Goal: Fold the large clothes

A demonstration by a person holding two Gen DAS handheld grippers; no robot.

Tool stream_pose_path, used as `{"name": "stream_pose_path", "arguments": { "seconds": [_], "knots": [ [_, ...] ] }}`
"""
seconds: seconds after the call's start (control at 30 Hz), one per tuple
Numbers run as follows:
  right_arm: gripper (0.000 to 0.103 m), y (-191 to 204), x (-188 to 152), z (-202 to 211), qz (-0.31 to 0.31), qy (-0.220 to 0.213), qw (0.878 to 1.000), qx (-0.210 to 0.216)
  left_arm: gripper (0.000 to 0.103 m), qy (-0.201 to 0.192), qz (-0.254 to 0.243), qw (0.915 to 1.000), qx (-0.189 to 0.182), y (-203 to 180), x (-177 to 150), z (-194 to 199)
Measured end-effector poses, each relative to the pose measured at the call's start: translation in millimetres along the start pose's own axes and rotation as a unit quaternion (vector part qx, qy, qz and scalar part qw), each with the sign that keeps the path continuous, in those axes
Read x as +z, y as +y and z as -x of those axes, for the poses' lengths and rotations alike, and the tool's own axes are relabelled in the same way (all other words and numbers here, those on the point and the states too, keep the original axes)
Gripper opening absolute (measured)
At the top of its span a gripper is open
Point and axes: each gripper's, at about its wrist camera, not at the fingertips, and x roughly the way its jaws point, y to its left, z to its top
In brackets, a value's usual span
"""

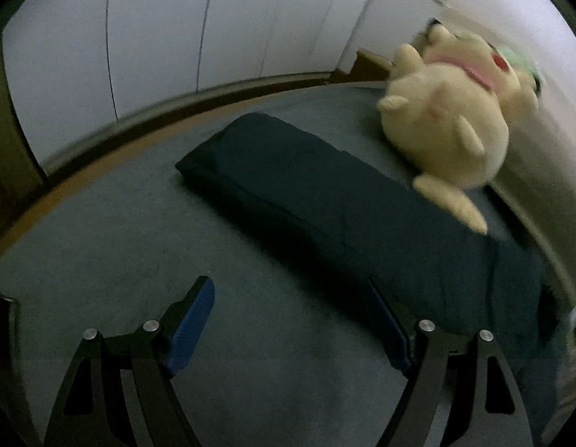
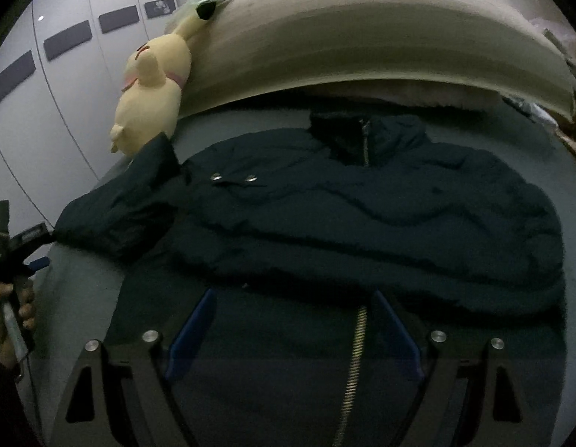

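A dark navy padded jacket lies front up on the bed, its brass zipper running toward me. One sleeve sticks out to the left, and a bulky fold of the jacket lies across the chest. My right gripper hovers open over the lower front with the zipper between its blue pads, not pinched. In the left wrist view that sleeve lies stretched across the sheet. My left gripper stands open just short of it, with nothing between its pads. A hand holds this left gripper at the bed's left side.
A cream plush toy leans on the beige headboard, one foot resting on the sleeve's upper part. The grey-blue sheet is bare left of the sleeve. White wardrobe doors stand beyond the bed's wooden edge.
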Motion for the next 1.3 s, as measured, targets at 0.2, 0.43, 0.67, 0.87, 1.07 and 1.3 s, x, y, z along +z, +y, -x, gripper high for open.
{"name": "stream_pose_path", "arguments": {
  "seconds": [0.2, 0.43, 0.67, 0.87, 1.07, 1.3],
  "knots": [
    [0.088, -4.0, -19.3, -21.9, -0.005, 0.022, 1.000, -0.004, 0.082, 0.019, 0.096, 0.9932, -0.062, 20.4, 28.8, -22.1],
    [0.088, -5.8, -25.2, -25.4, 0.000, 0.025, 1.000, 0.000, 0.023, 0.020, 0.118, 0.9917, -0.048, 27.3, 46.4, -42.0],
    [0.088, -19.9, -22.9, -15.7, -0.012, 0.016, 1.000, -0.007, 0.008, -0.029, 0.044, 0.9984, -0.019, 4.1, 54.1, -5.2],
    [0.088, -38.8, -20.8, 1.1, -0.029, 0.002, 0.999, -0.012, 0.008, -0.146, -0.074, 0.9863, -0.020, -57.5, 41.4, 80.5],
    [0.088, -62.4, -19.2, 22.4, -0.053, -0.014, 0.998, -0.016, 0.007, -0.210, -0.160, 0.9619, -0.071, -131.1, 17.8, 145.1],
    [0.088, -96.0, -20.4, 43.5, -0.088, -0.032, 0.995, -0.019, 0.007, -0.227, -0.234, 0.9354, -0.137, -213.0, -27.7, 194.1]
  ]
}}
